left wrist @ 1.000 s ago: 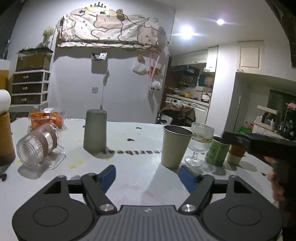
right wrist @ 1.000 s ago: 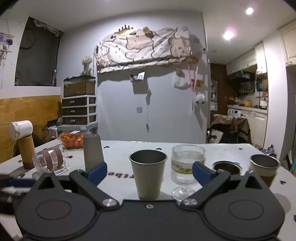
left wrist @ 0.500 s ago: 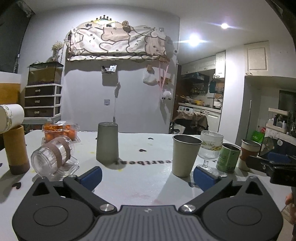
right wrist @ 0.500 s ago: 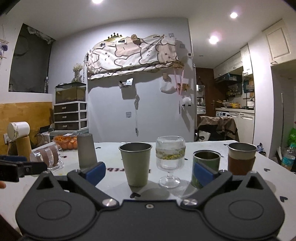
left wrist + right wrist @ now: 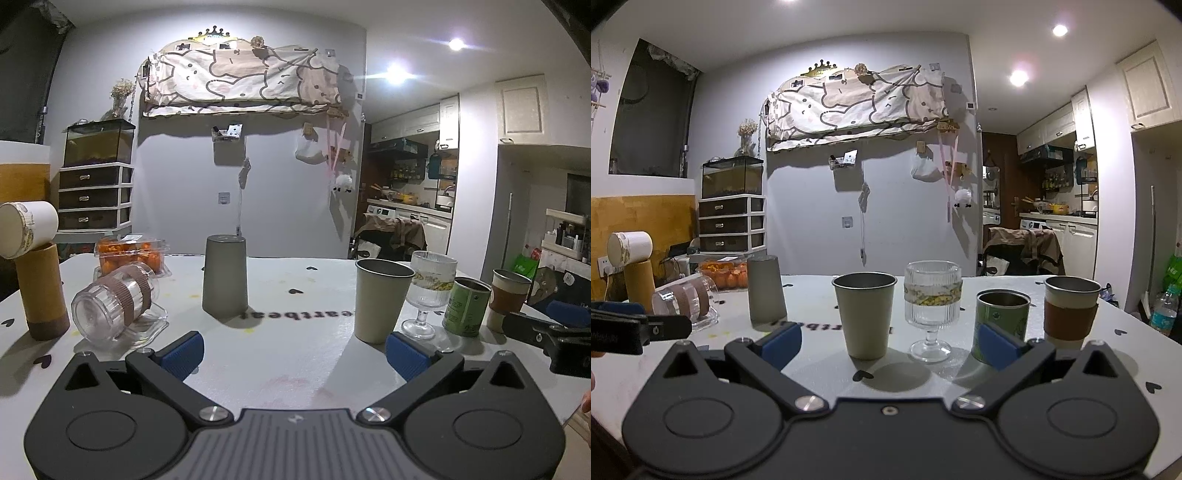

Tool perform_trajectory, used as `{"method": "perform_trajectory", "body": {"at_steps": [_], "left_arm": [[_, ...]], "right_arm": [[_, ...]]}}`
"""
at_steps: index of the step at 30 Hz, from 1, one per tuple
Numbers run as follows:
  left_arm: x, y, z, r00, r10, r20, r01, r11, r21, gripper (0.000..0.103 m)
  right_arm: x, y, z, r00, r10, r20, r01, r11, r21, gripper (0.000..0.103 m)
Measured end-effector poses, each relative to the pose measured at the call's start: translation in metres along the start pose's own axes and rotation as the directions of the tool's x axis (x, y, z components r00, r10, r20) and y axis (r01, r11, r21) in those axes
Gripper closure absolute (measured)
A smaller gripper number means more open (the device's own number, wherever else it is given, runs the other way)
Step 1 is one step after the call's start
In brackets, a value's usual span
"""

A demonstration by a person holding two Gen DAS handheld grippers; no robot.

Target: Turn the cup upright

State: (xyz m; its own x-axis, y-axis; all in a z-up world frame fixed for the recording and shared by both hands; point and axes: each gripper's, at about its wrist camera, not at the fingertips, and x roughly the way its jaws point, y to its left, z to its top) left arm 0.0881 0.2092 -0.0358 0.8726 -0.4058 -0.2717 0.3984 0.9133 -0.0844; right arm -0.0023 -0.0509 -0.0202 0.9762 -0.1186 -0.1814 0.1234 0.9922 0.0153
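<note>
A grey cup (image 5: 224,276) stands upside down on the white table (image 5: 280,354); it also shows in the right wrist view (image 5: 766,291). A clear cup with a brown sleeve (image 5: 114,299) lies on its side at the left, also in the right wrist view (image 5: 687,301). A beige metal cup (image 5: 380,299) stands upright, also in the right wrist view (image 5: 865,314). My left gripper (image 5: 293,352) is open and empty, short of the cups. My right gripper (image 5: 891,343) is open and empty, facing the upright cups.
A stemmed glass (image 5: 931,306), a green can (image 5: 1000,317) and a brown-sleeved cup (image 5: 1070,312) stand at the right. A cardboard tube with a white roll (image 5: 38,284) and a tub of orange fruit (image 5: 129,253) are at the left.
Both grippers have drawn back and risen a little, so the cups look farther off. The left gripper's jaws have opened wider. Nothing on the table has moved.
</note>
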Motion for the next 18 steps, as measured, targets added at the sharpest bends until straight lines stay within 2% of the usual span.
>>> {"method": "perform_trajectory", "body": {"at_steps": [18], "left_arm": [[-0.0005,-0.0004,-0.0004,1.000,0.003,-0.002,-0.003,1.000,0.005,0.000]], "right_arm": [[0.0020,0.0004,-0.0003,1.000,0.002,-0.010,-0.002,1.000,-0.005,0.000]]}}
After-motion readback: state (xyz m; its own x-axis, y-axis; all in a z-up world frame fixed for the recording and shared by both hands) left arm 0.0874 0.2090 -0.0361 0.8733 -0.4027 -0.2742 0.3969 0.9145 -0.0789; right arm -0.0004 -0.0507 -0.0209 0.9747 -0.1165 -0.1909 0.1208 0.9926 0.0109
